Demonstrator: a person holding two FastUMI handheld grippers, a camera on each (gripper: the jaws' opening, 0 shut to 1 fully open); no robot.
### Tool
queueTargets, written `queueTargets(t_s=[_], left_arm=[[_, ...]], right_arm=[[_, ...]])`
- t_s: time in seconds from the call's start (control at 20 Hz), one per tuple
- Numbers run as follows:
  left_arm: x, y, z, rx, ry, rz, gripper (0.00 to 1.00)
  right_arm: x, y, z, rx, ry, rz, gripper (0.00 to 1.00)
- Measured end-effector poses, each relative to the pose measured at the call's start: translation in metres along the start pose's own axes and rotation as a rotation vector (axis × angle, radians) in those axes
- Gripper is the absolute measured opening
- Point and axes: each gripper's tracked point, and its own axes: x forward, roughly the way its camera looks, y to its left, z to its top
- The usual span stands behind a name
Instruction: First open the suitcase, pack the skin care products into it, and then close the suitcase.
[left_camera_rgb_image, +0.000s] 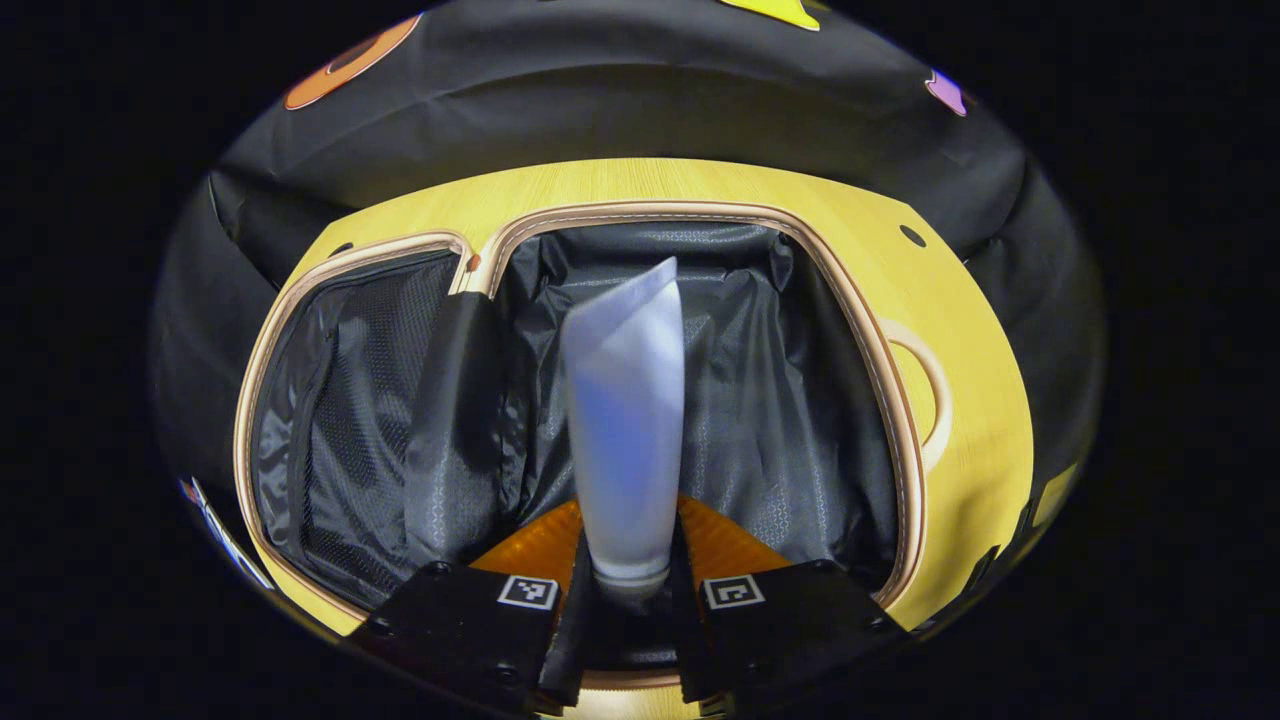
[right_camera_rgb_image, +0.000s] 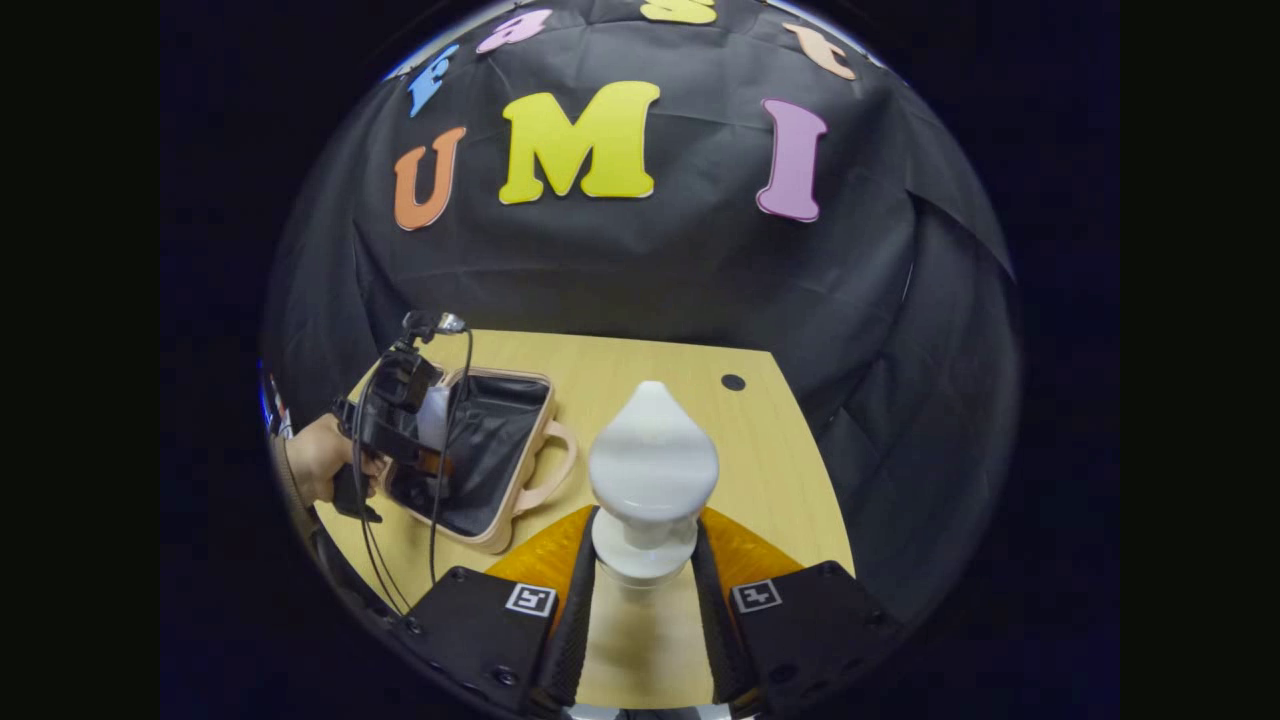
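With your left gripper (left_camera_rgb_image: 628, 600) pinching the tube (left_camera_rgb_image: 625, 420) over the open suitcase (left_camera_rgb_image: 700, 400), lower it onto the lining before spreading, while your right gripper (right_camera_rgb_image: 645, 590) pinches the bottle (right_camera_rgb_image: 652, 470).

Place: a recording booth, not a lived-in room.
Wall: black cloth (right_camera_rgb_image: 650, 270) hangs draped behind the table.
Table: pale wooden tabletop (right_camera_rgb_image: 760, 470) standing against that cloth.

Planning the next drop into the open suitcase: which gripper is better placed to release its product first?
Left. The left gripper holds its white tube directly over the open suitcase. The right gripper, gripping a white bottle, is off to the side over the wooden table.
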Motion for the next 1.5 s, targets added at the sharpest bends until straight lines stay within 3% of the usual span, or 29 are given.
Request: queueTargets(t_s=[0.15,0.3,0.4,0.45,0.5,0.55,0.6,0.65,0.7,0.8,0.85,0.9,0.95,1.0,1.05,1.1,1.5], left_arm=[[0.007,0.001,0.003,-0.005,0.004,-0.009,0.39],[0.017,0.003,-0.020,-0.064,0.091,-0.012,0.39],[0.015,0.003,-0.013,-0.058,0.052,-0.021,0.39],[0.015,0.006,-0.015,-0.059,0.056,-0.016,0.46],[0.014,0.006,-0.018,-0.070,0.061,-0.022,0.39],[0.013,0.004,-0.017,-0.087,0.050,-0.037,0.46],[0.010,0.001,-0.016,-0.109,0.028,-0.057,0.40],[0.003,0.000,-0.011,-0.120,-0.010,-0.070,0.49],[-0.006,0.001,-0.008,-0.120,-0.045,-0.077,0.48],[-0.030,0.003,-0.001,-0.111,-0.115,-0.086,0.55],[-0.045,0.006,0.003,-0.101,-0.159,-0.081,0.70],[-0.059,0.011,0.007,-0.086,-0.207,-0.067,0.73],[-0.075,0.018,0.010,-0.071,-0.259,-0.045,1.00],[-0.091,0.026,0.012,-0.062,-0.314,-0.025,0.94],[-0.106,0.032,0.013,-0.057,-0.365,-0.018,1.00],[-0.122,0.036,0.014,-0.057,-0.419,-0.009,0.95],[-0.250,0.088,0.012,-0.038,-0.787,0.118,0.97]], right_arm=[[-0.001,0.012,0.002,-0.038,0.002,0.020,0.47],[0.000,0.025,0.007,-0.054,-0.002,0.045,0.47],[0.002,0.034,0.012,-0.057,-0.002,0.056,0.47],[0.005,0.041,0.016,-0.054,0.002,0.064,0.47],[0.009,0.050,0.020,-0.047,0.005,0.081,0.47],[0.013,0.060,0.027,-0.037,0.006,0.100,0.46],[0.017,0.070,0.033,-0.029,0.004,0.117,0.46],[0.023,0.079,0.041,-0.020,0.003,0.133,0.46],[0.030,0.089,0.047,-0.018,0.006,0.153,0.44],[0.042,0.106,0.055,-0.015,0.021,0.183,0.47],[0.048,0.113,0.057,-0.011,0.032,0.195,0.44],[0.055,0.122,0.058,-0.010,0.043,0.211,0.47],[0.062,0.133,0.059,-0.018,0.053,0.228,0.47],[0.069,0.144,0.058,-0.037,0.060,0.243,0.47],[0.075,0.153,0.057,-0.057,0.065,0.254,0.47],[0.081,0.163,0.054,-0.075,0.072,0.262,0.47],[0.119,0.227,-0.013,-0.130,0.239,0.329,0.47]])
